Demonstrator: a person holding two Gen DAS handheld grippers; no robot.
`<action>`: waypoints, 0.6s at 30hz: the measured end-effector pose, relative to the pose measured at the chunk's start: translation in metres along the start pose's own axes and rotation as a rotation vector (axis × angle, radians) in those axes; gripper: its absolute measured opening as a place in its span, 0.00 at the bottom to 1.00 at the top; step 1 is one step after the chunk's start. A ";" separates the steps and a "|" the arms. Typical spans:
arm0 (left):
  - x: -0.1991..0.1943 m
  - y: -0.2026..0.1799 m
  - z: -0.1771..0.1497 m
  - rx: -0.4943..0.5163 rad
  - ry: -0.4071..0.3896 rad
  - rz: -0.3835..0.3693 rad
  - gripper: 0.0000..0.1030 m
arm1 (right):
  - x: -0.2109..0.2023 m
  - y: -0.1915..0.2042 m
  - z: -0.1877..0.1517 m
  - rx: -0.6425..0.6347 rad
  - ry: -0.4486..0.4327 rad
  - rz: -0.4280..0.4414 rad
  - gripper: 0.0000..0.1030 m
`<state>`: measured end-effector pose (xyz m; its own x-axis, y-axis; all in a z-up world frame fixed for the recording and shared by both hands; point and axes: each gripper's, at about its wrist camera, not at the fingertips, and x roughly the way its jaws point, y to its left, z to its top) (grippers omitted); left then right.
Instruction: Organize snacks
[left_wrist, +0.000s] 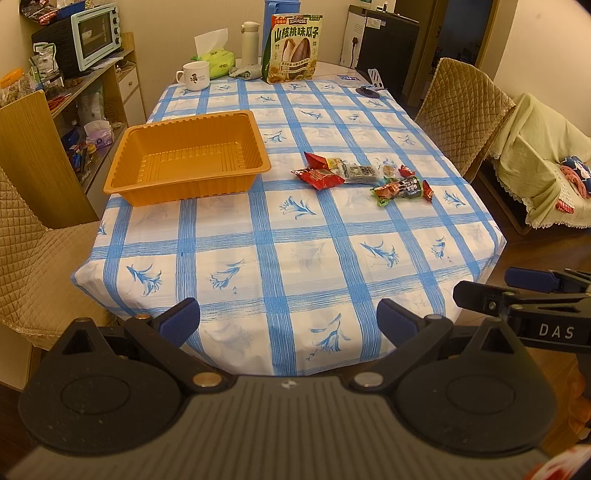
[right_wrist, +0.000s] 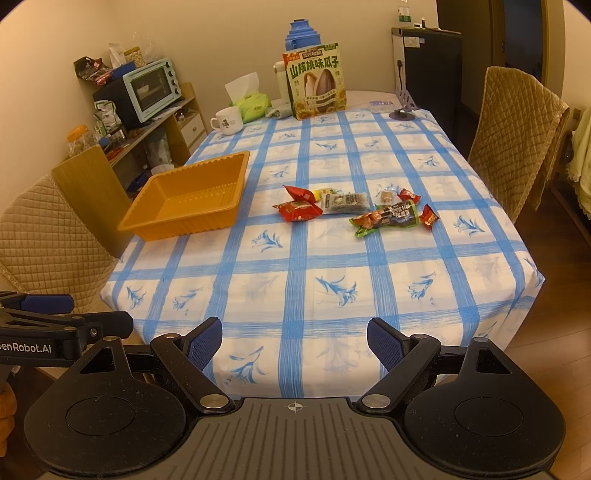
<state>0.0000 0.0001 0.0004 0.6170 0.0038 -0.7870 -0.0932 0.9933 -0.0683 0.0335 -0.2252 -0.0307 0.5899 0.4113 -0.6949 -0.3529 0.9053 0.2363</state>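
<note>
Where ribbed, orange tray; crinkly snacks.

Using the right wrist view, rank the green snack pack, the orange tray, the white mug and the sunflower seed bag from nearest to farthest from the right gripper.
From the right gripper, which is open at the table's near edge:
1. Green snack pack, ahead, slightly right.
2. Orange tray, ahead on the left; its near edge is about as close as the pack, so these two are hard to separate.
3. White mug, far left.
4. Sunflower seed bag, far end, standing upright.

Warm dim indoor light, soft shadows; fisheye bends edges, dark vignette corners, center sharp
</note>
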 end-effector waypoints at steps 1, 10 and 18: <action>0.000 0.000 0.000 0.000 0.000 0.001 0.99 | 0.001 0.000 0.000 0.000 0.000 0.000 0.83; 0.000 0.000 0.000 0.000 0.000 0.000 0.99 | 0.003 -0.006 -0.001 0.002 0.001 0.000 0.83; 0.010 -0.015 0.009 -0.004 -0.002 0.007 0.99 | -0.004 -0.003 0.002 0.004 0.005 0.000 0.83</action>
<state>0.0145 -0.0137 -0.0007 0.6180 0.0113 -0.7861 -0.1011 0.9927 -0.0652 0.0343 -0.2294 -0.0274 0.5864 0.4105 -0.6983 -0.3498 0.9059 0.2388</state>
